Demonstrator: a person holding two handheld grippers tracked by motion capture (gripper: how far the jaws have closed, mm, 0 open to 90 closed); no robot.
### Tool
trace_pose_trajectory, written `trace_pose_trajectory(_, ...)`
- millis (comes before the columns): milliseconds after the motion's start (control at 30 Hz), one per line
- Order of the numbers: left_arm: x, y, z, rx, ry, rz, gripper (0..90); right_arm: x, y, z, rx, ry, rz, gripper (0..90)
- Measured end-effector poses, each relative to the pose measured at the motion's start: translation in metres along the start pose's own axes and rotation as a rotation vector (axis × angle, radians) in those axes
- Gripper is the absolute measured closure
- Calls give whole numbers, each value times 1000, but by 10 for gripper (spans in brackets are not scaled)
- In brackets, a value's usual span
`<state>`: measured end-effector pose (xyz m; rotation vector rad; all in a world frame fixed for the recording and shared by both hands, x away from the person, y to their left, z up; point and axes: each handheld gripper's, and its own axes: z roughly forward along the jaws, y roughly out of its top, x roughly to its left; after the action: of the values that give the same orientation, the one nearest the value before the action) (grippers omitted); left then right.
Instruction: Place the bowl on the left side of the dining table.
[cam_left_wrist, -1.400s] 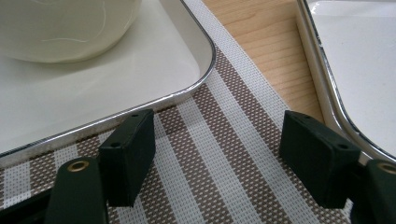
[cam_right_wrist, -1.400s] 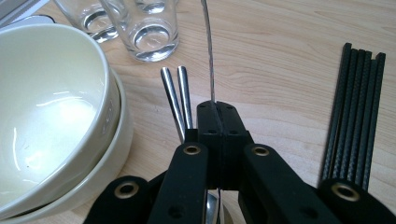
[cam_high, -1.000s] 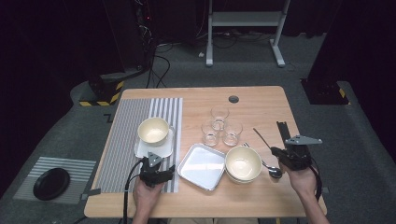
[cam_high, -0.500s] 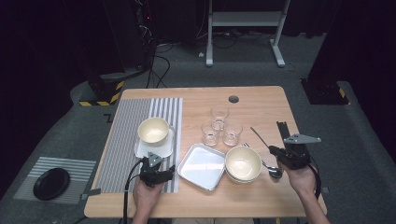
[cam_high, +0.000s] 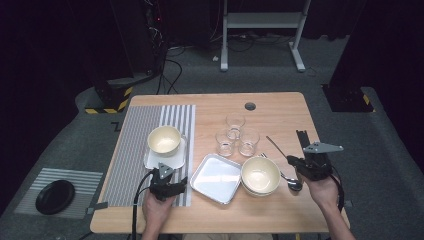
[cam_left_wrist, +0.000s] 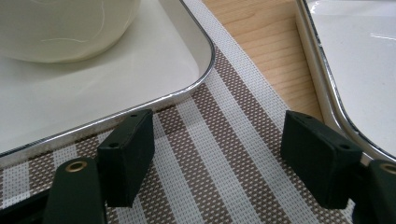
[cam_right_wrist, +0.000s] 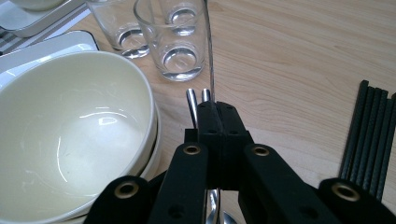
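Right gripper (cam_right_wrist: 218, 109) has its jaws clamped on a thin spoon handle (cam_right_wrist: 211, 56) near the worktop's right edge; it could twist loose and clip the glasses (cam_right_wrist: 180, 44). Left gripper (cam_left_wrist: 219, 154) jaws are apart, empty.

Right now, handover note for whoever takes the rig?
Left claw: open, holds nothing, low over the mat between the two trays.
Right claw: shut on a spoon handle, it seems, beside the stacked bowls.
Done: one tray with a bowl is on the mat.
Left, probably: second tray, stacked bowls, glasses, spoon and chopsticks are on bare table.
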<state>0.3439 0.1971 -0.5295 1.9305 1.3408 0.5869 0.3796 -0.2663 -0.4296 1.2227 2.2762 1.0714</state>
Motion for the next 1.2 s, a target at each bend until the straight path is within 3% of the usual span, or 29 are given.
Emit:
trace_pose_trajectory(100,0,0,0,0,0,0,265,0,1,-1,-4,1,-3,900)
trace_pose_trajectory(167,1,0,0,3,-1,23,265,0,1,-1,-12,2,1,900)
trace_pose_trajectory(233,0,0,0,-2,0,1,265,0,3,-3,-3,6,-14,900)
trace_pose_trajectory(300,1,0,0,2,-2,24,262,1,4,-4,-6,7,-16,900)
trace_pose_trajectory(867,1,1,0,4,-6,28,252,4,10,-7,-18,38,-33,900)
trace_pose_trajectory(1200,1,1,0,6,-5,35,248,6,15,-9,-23,63,-71,900)
